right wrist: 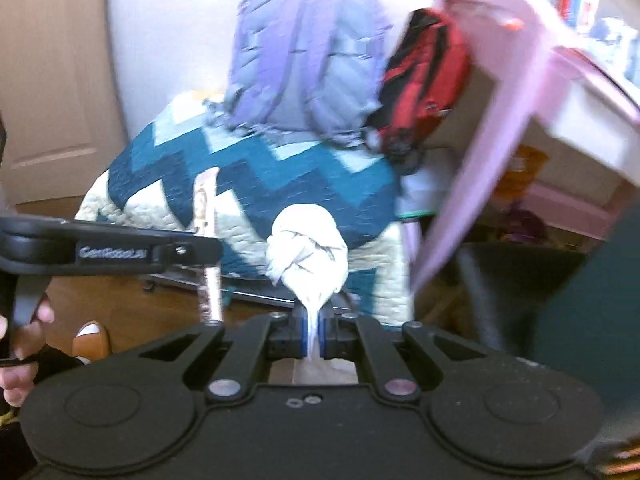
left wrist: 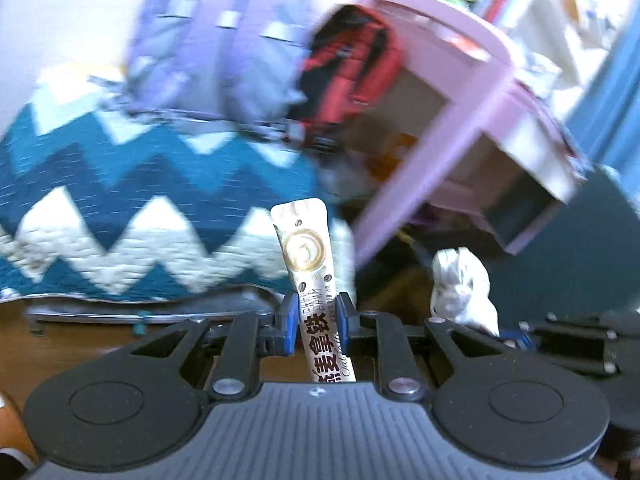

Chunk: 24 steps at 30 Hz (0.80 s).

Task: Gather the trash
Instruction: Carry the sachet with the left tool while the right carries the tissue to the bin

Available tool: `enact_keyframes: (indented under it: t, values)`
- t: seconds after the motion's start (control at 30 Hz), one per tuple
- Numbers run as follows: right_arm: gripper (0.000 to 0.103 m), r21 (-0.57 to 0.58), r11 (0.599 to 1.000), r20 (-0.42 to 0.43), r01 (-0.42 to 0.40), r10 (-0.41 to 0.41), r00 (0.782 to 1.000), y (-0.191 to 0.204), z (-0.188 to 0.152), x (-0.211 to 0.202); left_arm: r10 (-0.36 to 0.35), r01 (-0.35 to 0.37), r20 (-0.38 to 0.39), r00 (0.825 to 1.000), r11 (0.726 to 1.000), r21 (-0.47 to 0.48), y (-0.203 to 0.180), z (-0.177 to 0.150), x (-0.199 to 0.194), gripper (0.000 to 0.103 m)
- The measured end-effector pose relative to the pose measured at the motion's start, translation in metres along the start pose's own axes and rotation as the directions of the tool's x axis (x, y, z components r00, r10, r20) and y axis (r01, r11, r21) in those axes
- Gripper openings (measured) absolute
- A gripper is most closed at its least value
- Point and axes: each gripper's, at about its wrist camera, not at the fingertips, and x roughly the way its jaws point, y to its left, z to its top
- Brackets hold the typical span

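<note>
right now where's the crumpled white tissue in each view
Left wrist: crumpled white tissue lower right, sticking up from the right gripper.
Right wrist: tissue centre, pinched in the right gripper.
Shared landmark: zigzag blanket.

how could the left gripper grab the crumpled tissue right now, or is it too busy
Probably not. The left gripper is already shut on a coffee sachet, and the crumpled tissue is pinched in the right gripper, so neither is free.

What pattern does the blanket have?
The blanket has teal and white zigzags, clearest in the left wrist view.
</note>
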Motion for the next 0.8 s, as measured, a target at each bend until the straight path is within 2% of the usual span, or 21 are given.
enact_keyframes:
  t: [0.13, 0.3, 0.53, 0.8]
  values:
    - [0.004, 0.028, 0.998, 0.033, 0.048, -0.049, 0.998, -0.036, 0.004, -0.051, -0.055, 0.054, 0.013, 0.998, 0.996, 0.074, -0.044, 0.013, -0.018, 0.020]
    - [0.004, 0.078, 0.991, 0.085, 0.112, -0.118, 0.989, -0.085, 0.011, -0.114, -0.143, 0.133, 0.044, 0.989, 0.973, 0.188, -0.109, 0.037, -0.037, 0.020]
    - [0.004, 0.167, 0.963, 0.122, 0.210, -0.231, 0.965, -0.158, 0.019, -0.178, -0.271, 0.247, 0.031, 0.962, 0.913, 0.325, -0.213, 0.074, -0.047, 0.020]
    - [0.004, 0.297, 0.899, 0.098, 0.322, -0.364, 0.926, -0.241, 0.008, -0.196, -0.365, 0.324, 0.010, 0.931, 0.838, 0.439, -0.332, 0.107, -0.037, 0.020]
